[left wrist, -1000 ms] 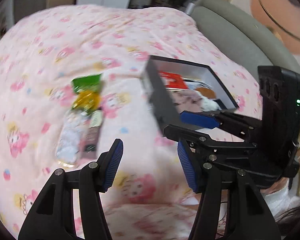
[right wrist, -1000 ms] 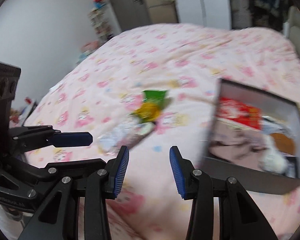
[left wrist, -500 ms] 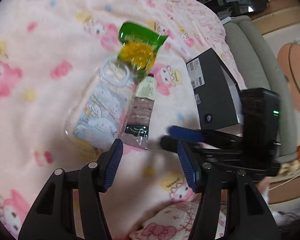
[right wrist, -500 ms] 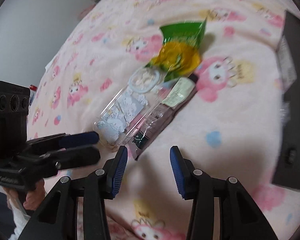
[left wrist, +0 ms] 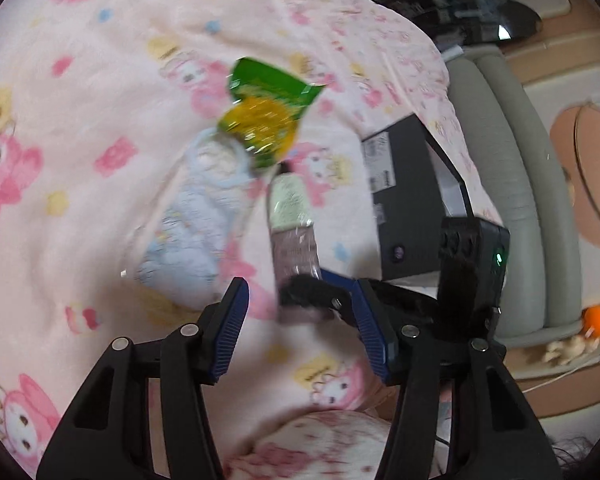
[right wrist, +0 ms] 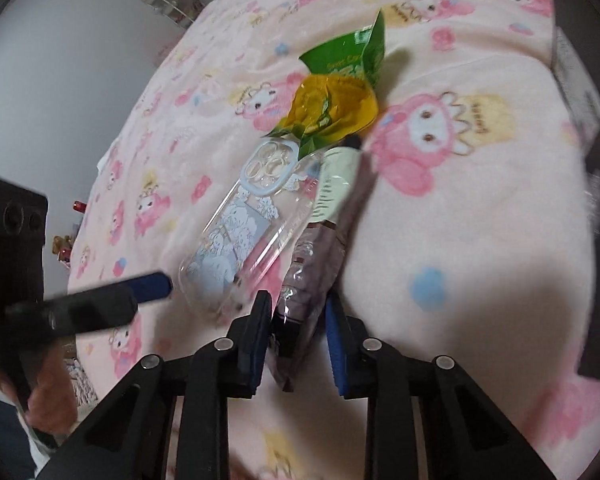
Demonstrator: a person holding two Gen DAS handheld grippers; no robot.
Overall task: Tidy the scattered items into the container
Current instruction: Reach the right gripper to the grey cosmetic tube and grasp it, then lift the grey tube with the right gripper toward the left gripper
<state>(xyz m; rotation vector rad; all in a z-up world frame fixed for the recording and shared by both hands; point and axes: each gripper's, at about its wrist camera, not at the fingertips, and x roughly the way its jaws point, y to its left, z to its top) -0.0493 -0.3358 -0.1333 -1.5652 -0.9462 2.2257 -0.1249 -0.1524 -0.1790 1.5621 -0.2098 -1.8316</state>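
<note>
Both grippers are angled steeply down at the pink blanket [right wrist: 480, 240], side by side. The right gripper [right wrist: 296, 332] is nearest the action: its jaws are closing, with the crimped bottom end of the brown tube [right wrist: 316, 264] between the blue pads; whether the pads already press on it is not clear. Just left of that tube lies the clear phone case [right wrist: 244, 236] with its cartoon print, touching it along one long edge. Beyond the tube's cap end, the green and yellow snack packet [right wrist: 336, 100] overlaps the tops of both.

The left gripper [left wrist: 300, 332] hovers with its jaws spread and slowly narrowing, only blanket between them, the phone case [left wrist: 196, 232] just ahead of its left pad.

The left wrist view shows the right gripper [left wrist: 332, 292] from the side, its tips at the tube's [left wrist: 292, 224] near end, and to the right of the tube the black box [left wrist: 408, 208], the container, standing on the blanket near the bed's edge. The right wrist view catches only a dark sliver of that box [right wrist: 576, 72] at its right margin, but it shows a hand [right wrist: 48, 404] wrapped round the left gripper's [right wrist: 140, 292] handle.
</note>
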